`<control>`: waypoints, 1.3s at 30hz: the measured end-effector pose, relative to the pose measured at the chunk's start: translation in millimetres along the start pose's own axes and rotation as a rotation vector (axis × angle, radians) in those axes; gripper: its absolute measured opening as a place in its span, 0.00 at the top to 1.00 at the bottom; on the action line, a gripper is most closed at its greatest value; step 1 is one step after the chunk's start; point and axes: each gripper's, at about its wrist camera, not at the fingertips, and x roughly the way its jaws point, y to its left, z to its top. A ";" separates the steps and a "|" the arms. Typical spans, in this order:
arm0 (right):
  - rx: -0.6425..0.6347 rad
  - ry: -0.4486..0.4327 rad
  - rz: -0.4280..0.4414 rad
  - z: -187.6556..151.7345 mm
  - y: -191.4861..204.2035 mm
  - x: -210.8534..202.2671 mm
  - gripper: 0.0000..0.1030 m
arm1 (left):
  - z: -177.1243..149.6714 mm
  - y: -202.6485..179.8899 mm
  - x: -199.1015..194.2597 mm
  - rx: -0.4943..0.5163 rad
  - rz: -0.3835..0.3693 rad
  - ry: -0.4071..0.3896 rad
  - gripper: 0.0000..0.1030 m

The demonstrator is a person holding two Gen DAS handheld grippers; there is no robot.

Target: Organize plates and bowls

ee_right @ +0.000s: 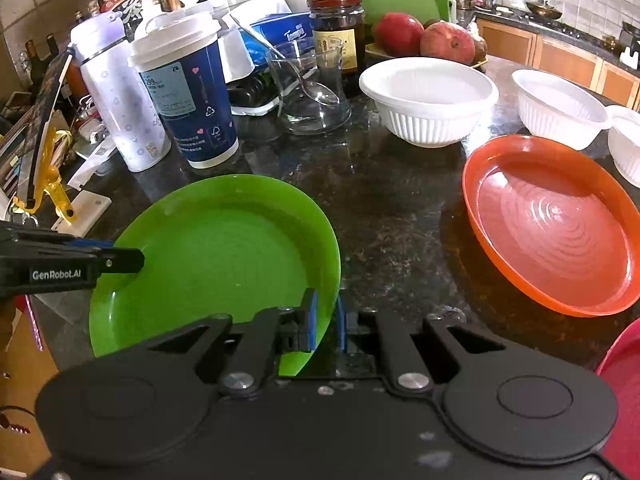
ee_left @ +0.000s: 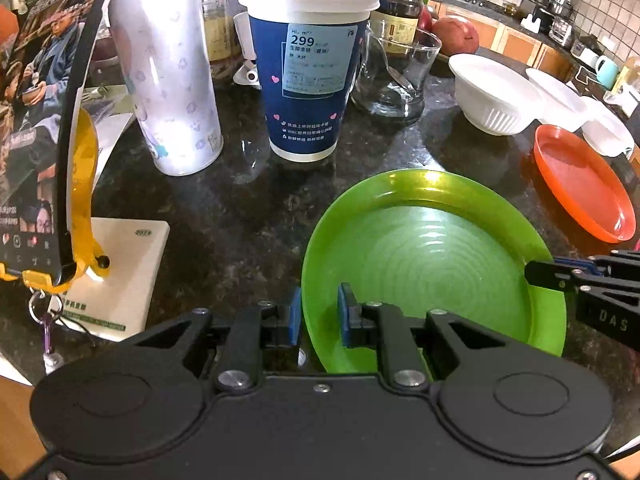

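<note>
A green plate (ee_left: 432,256) sits low over the dark stone counter, held at two opposite sides. My left gripper (ee_left: 320,312) is shut on its near-left rim, one blue pad inside and one outside. My right gripper (ee_right: 325,320) is shut on the rim of the green plate (ee_right: 216,256) at its other side. Each gripper also shows in the other's view, the right gripper (ee_left: 538,274) and the left gripper (ee_right: 132,260). An orange plate (ee_right: 552,228) lies to the right. Behind it stand three white ribbed bowls, one (ee_right: 428,100) nearest, another (ee_right: 556,108) beside it, and a third (ee_right: 628,148) at the edge.
Behind the green plate stand a blue paper cup (ee_left: 308,68), a lilac bottle (ee_left: 168,80), a glass with a spoon (ee_left: 392,76) and a dark jar (ee_right: 338,28). A phone on a yellow stand (ee_left: 44,128) is at the left. A red dish's edge (ee_right: 624,372) shows at lower right.
</note>
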 end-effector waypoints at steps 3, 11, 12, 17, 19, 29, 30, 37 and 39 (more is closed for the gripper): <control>0.003 -0.038 -0.014 -2.3 2.0 -4.6 0.84 | -0.2 -0.1 0.1 0.014 -0.007 -0.008 0.75; 0.065 -0.138 -0.079 -8.2 -5.6 -25.3 0.68 | -2.7 5.3 -21.0 0.037 -0.005 -0.087 0.75; 0.081 -0.155 -0.086 -9.3 -7.9 -29.4 0.64 | -2.9 4.6 -25.6 0.041 0.000 -0.111 0.75; 0.141 -0.232 -0.144 -20.9 -24.2 -57.8 0.59 | -1.1 -14.4 -46.5 0.093 0.006 -0.231 0.68; 0.165 -0.255 -0.164 -26.2 -33.8 -70.3 0.59 | 0.9 -28.4 -49.8 0.128 -0.015 -0.249 0.66; 0.223 -0.406 -0.340 -74.2 -114.7 -145.7 0.50 | 0.1 -135.9 -45.4 0.223 -0.185 -0.224 0.58; 0.218 -0.410 -0.353 -79.1 -123.8 -151.8 0.50 | -1.3 -149.4 -44.3 0.232 -0.192 -0.221 0.58; 0.266 -0.363 -0.369 -98.4 -203.4 -177.6 0.50 | -7.4 -218.1 -26.8 0.251 -0.217 -0.150 0.58; 0.280 -0.340 -0.345 -103.8 -222.0 -179.2 0.50 | -11.2 -228.7 -23.3 0.231 -0.224 -0.115 0.58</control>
